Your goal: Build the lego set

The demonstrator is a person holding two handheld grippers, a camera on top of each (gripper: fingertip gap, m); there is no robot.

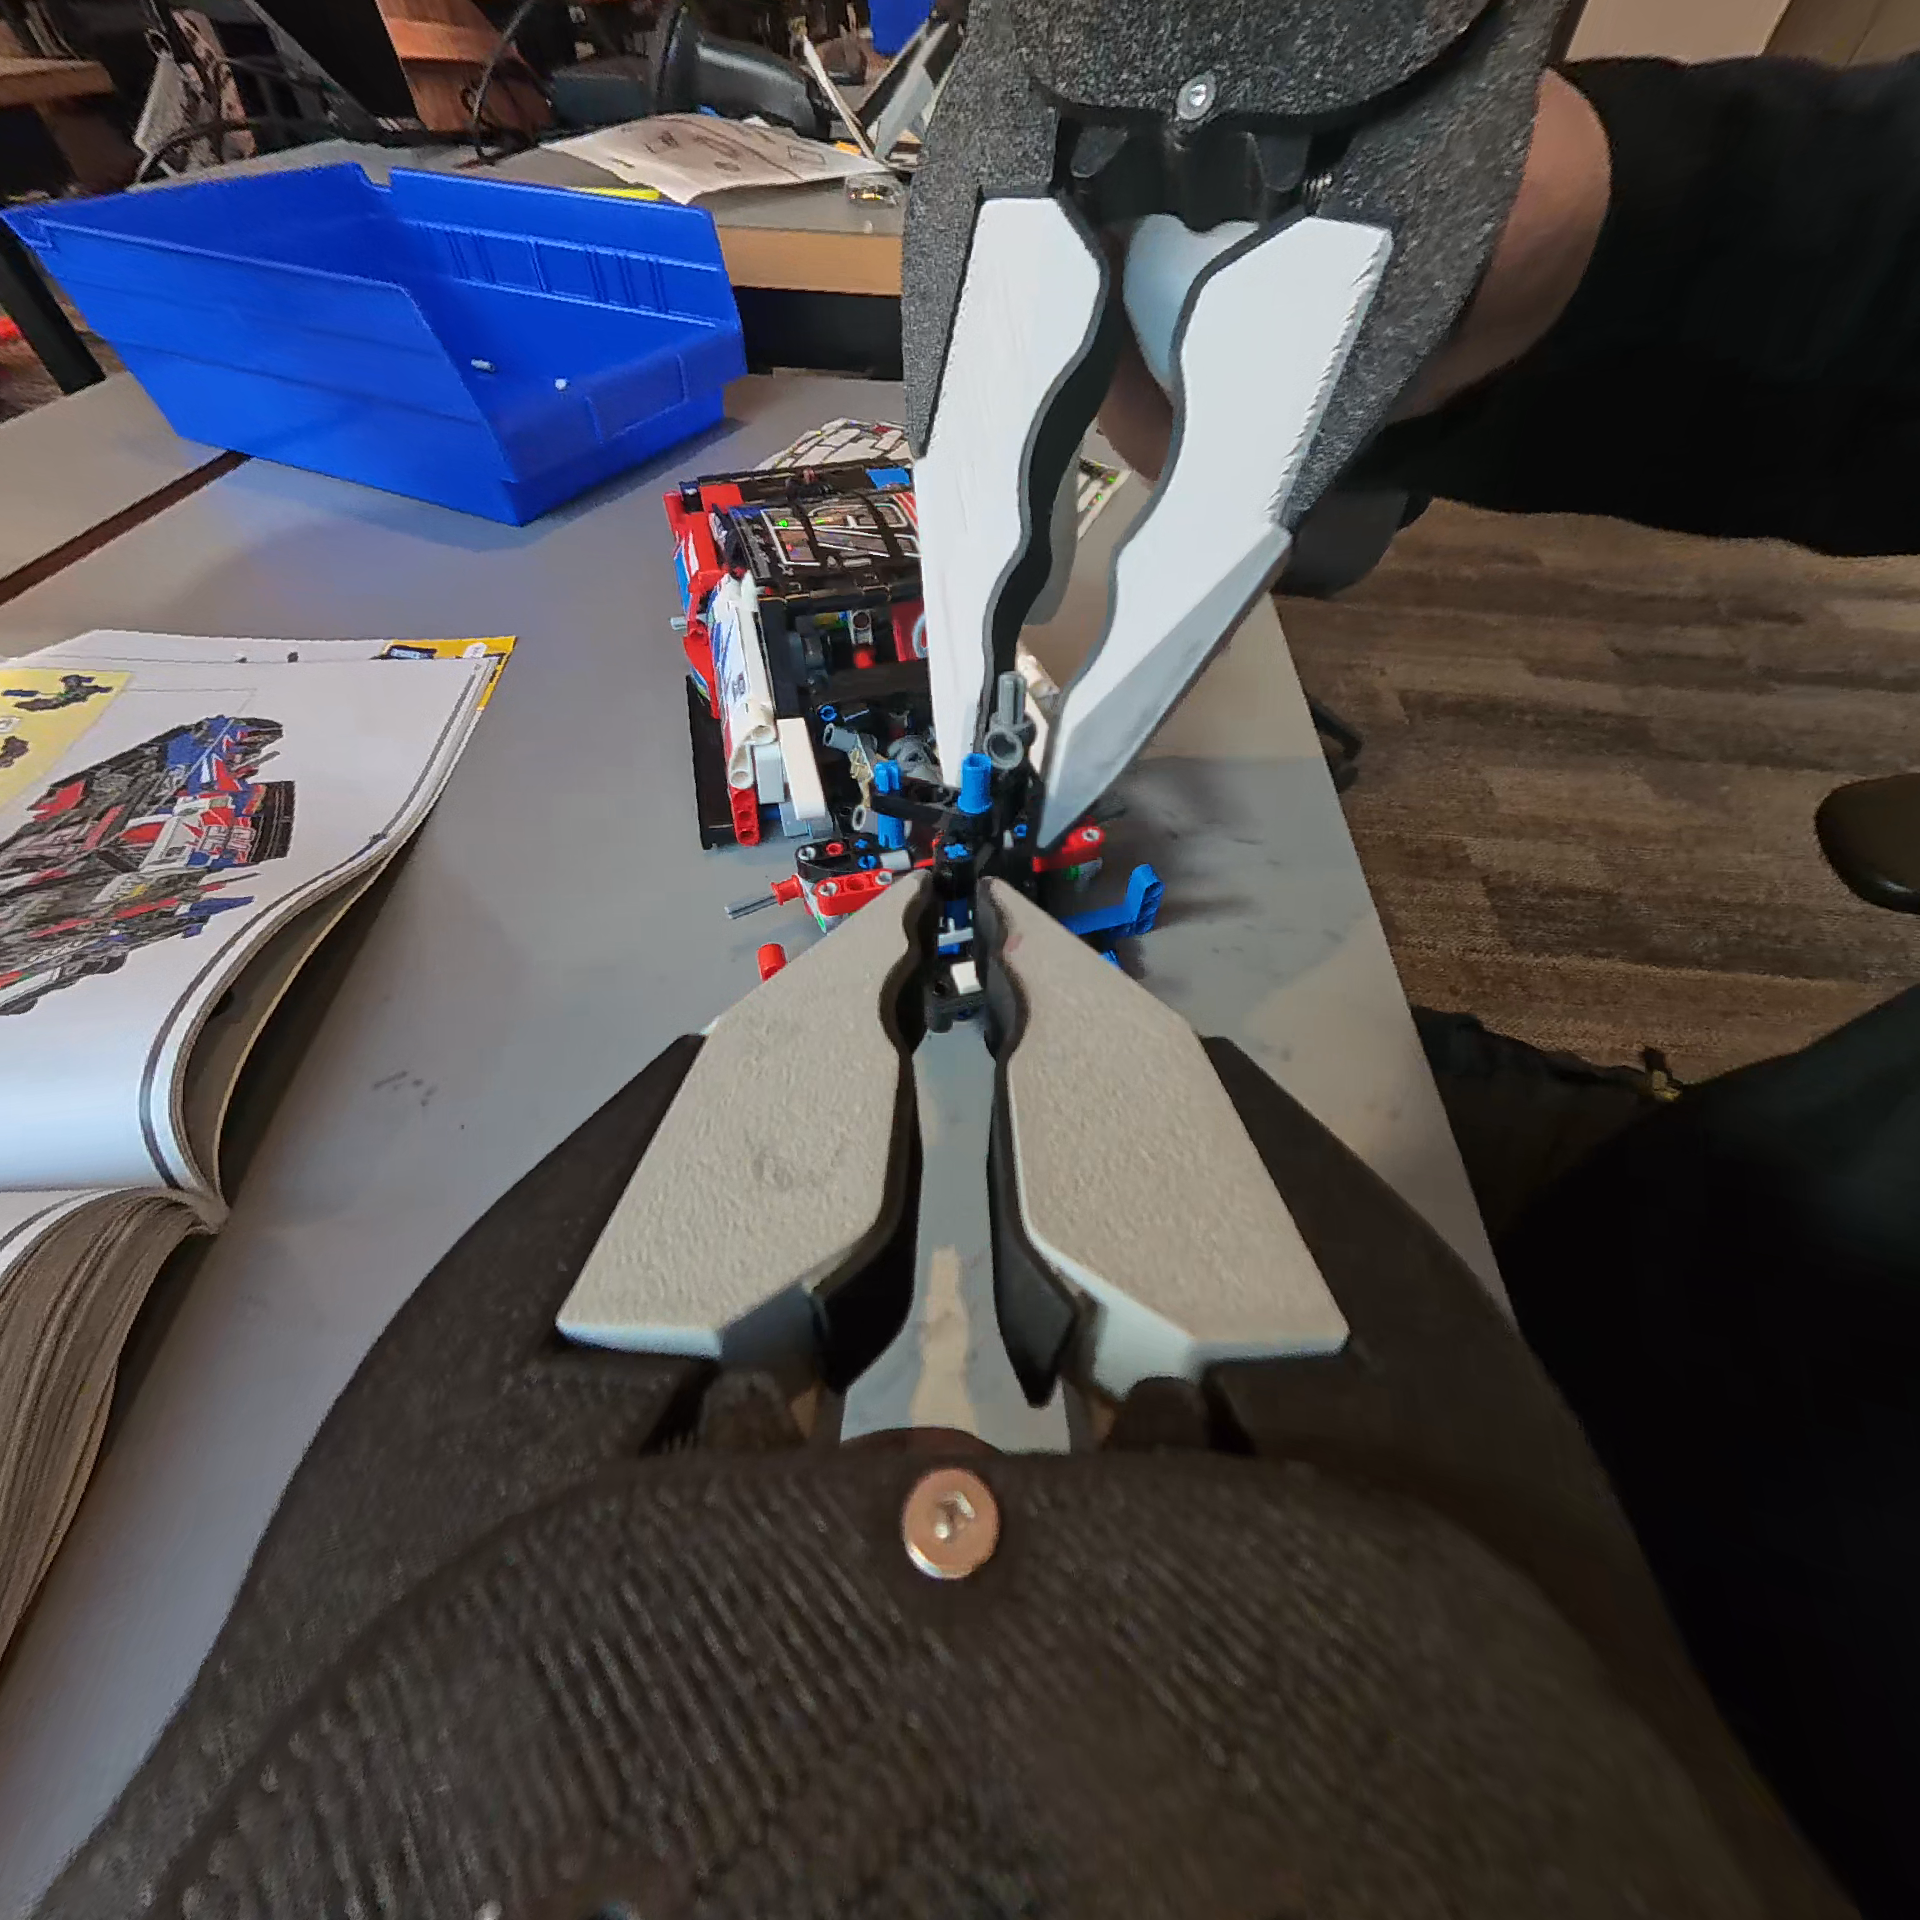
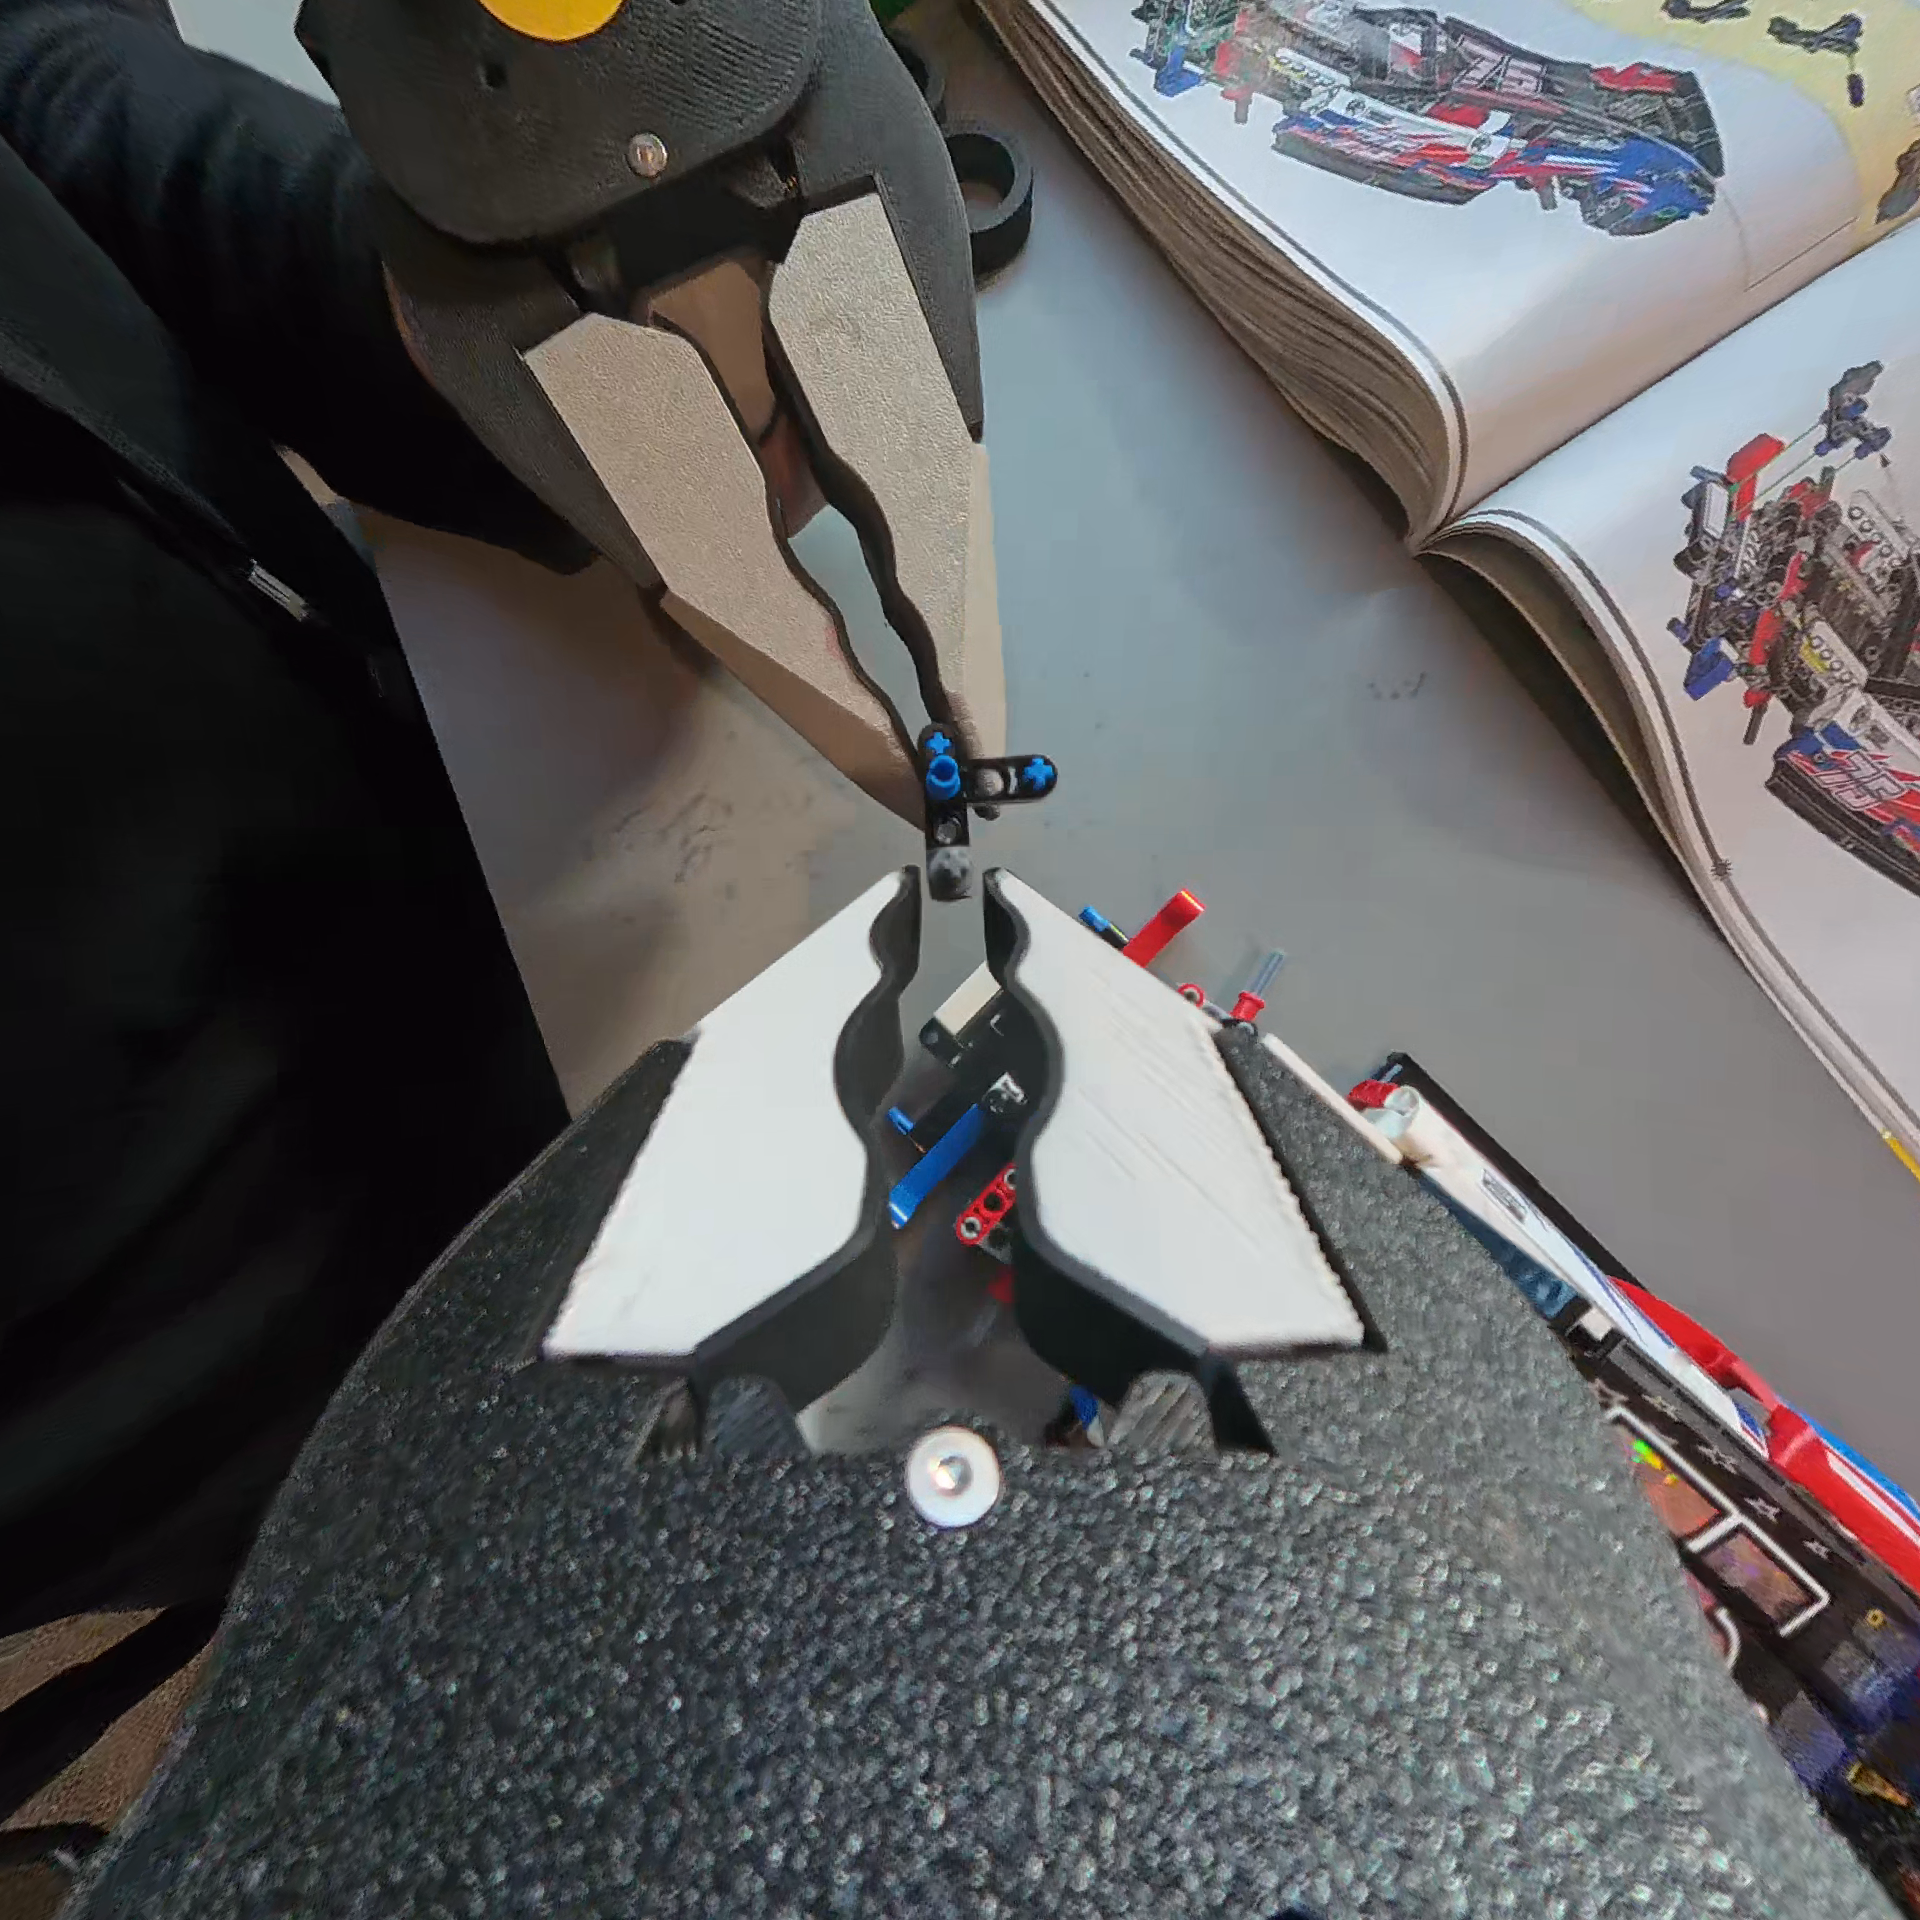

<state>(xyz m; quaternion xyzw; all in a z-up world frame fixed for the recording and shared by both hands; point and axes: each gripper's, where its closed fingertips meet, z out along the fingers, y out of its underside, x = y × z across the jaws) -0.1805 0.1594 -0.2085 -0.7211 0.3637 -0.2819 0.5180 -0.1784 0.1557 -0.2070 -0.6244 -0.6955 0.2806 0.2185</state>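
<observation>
While we hold both tools over the table's near edge, the scene reads as follows.

Left tongs: our left gripper (image 1: 956,883) has its grey fingers pressed onto a small black lego assembly with blue pins (image 1: 958,831); in the right wrist view the same left gripper (image 2: 951,774) comes in from above and pinches that black piece by its upper end, a short black arm with a blue cross end sticking out to the side.

Right tongs: our right gripper (image 2: 951,881) has white fingers spread a little; a small dark grey connector (image 2: 950,868) sits between the tips at the bottom of the black assembly, and we cannot tell whether the tips touch it. From the left wrist view the right gripper (image 1: 1013,790) reaches down from above to the same cluster.

Task thing: the part-built red, white, blue and black lego car body (image 1: 800,634) lies on the grey table (image 1: 540,987), just behind the held assembly.

Loose parts: red, blue and black lego pieces (image 1: 842,888) lie scattered on the table near the car body.

Book: a thick open instruction booklet with car pictures (image 1: 187,862) lies left of our grippers.

Bin: a blue plastic storage bin (image 1: 416,322) stands at the far left of the table, well apart from the work.
</observation>
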